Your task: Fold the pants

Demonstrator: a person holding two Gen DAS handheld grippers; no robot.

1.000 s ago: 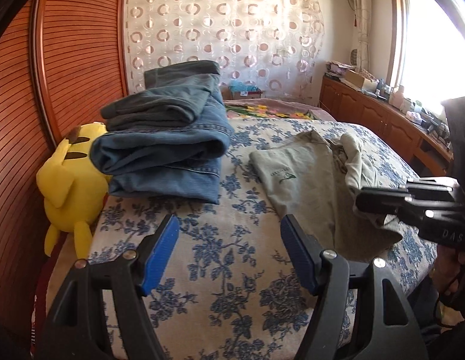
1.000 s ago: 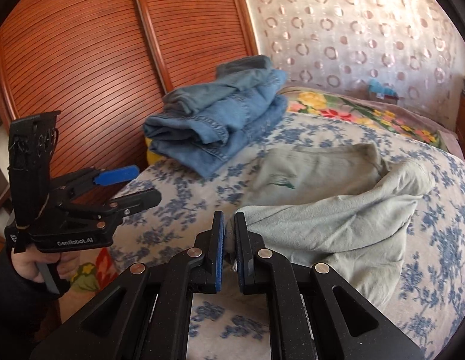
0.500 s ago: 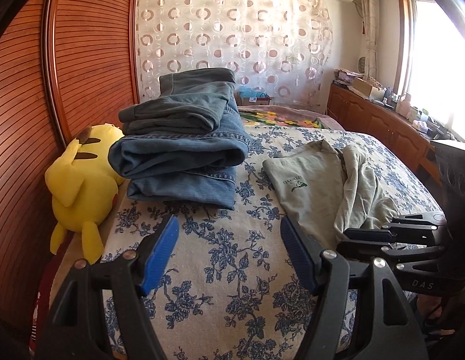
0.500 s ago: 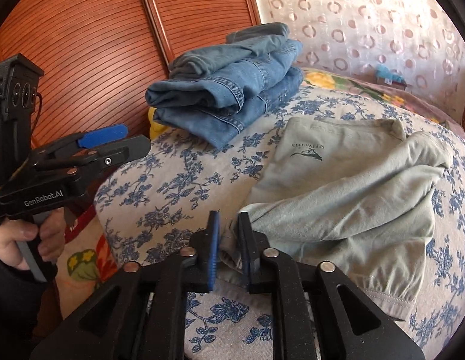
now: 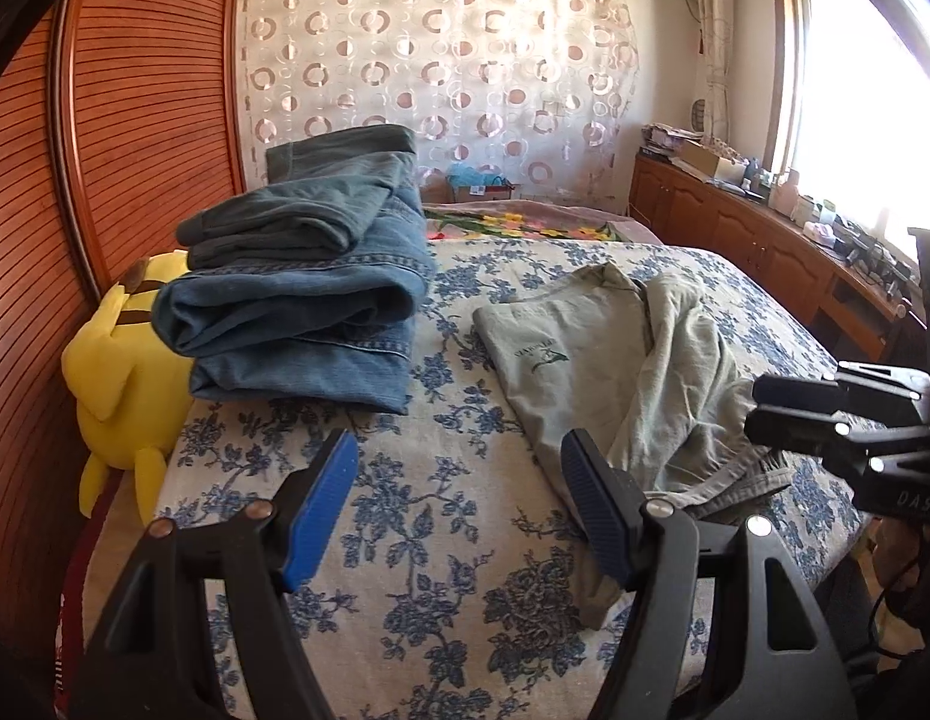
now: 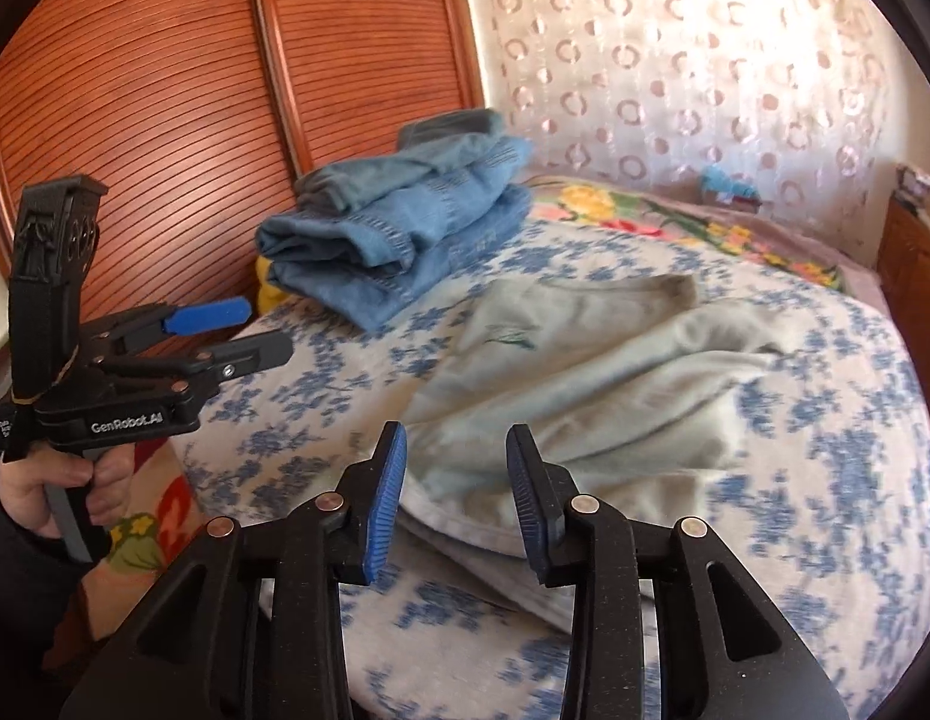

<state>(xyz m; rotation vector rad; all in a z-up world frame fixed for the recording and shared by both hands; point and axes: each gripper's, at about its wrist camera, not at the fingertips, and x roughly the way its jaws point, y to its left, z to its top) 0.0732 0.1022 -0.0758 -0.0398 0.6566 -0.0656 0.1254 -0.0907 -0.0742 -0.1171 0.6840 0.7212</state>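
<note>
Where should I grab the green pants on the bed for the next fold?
Probably the hem edge of the green pants nearest the foot of the bed, coming in low from that near side. There the layers lie flat in a thin edge on the bedspread, right in front of the right gripper, whose jaws have just been opening and no longer pinch the cloth.

You read "GenRobot.AI" in white on the black side of the left gripper (image 6: 225, 333) | "DAS" on the right gripper (image 5: 759, 408) body, cut off | green logo print on the pale pants (image 5: 591, 360), lettering illegible
</note>
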